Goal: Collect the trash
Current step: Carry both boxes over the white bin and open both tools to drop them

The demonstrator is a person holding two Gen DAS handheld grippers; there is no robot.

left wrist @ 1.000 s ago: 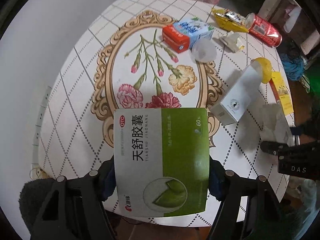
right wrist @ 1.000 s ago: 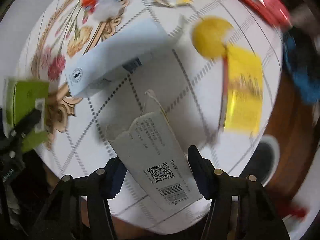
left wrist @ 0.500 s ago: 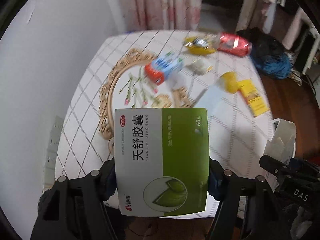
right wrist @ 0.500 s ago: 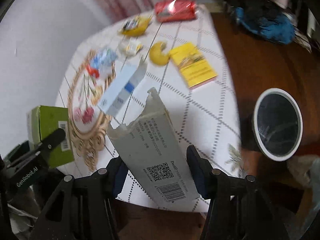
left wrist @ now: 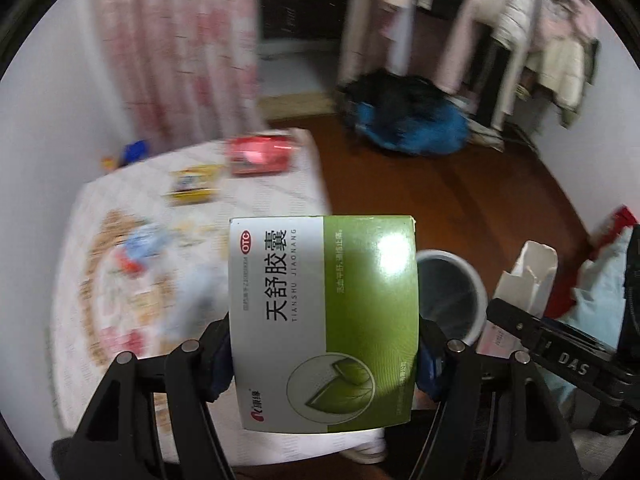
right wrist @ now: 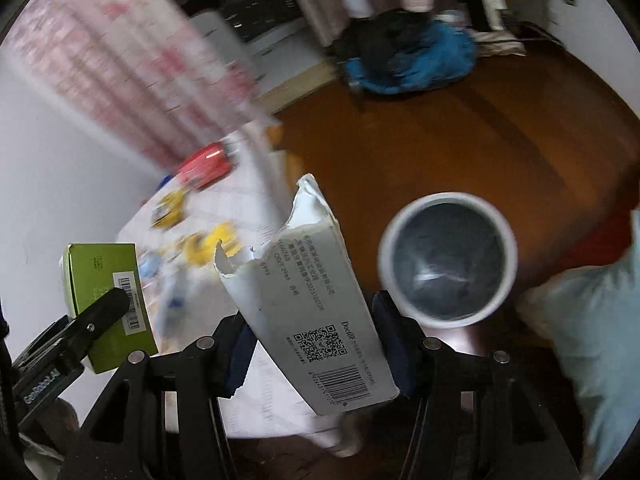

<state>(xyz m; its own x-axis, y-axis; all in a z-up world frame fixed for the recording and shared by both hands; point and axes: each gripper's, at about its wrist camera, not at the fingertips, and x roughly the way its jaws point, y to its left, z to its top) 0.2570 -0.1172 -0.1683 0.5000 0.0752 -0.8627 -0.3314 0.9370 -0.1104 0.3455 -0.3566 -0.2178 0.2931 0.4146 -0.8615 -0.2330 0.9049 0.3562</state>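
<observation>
Both grippers, jaws still clamping the green medicine box and torn white carton, now swing from counter toward bin.

Left gripper clamps an upright green-and-white cardboard medicine box. Round white-rimmed waste bin stands on brown wooden floor, partly behind the box. Background blurred.

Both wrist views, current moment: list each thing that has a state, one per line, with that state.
Left tool: shut on the green medicine box.
Green medicine box: closed, held off the table.
Right tool: shut on the torn grey carton.
Torn grey carton: top end ripped open, held in the air.
Trash bin: upright on the floor, open, lined; contents unclear.
Red can: lying on its side on the table.
</observation>
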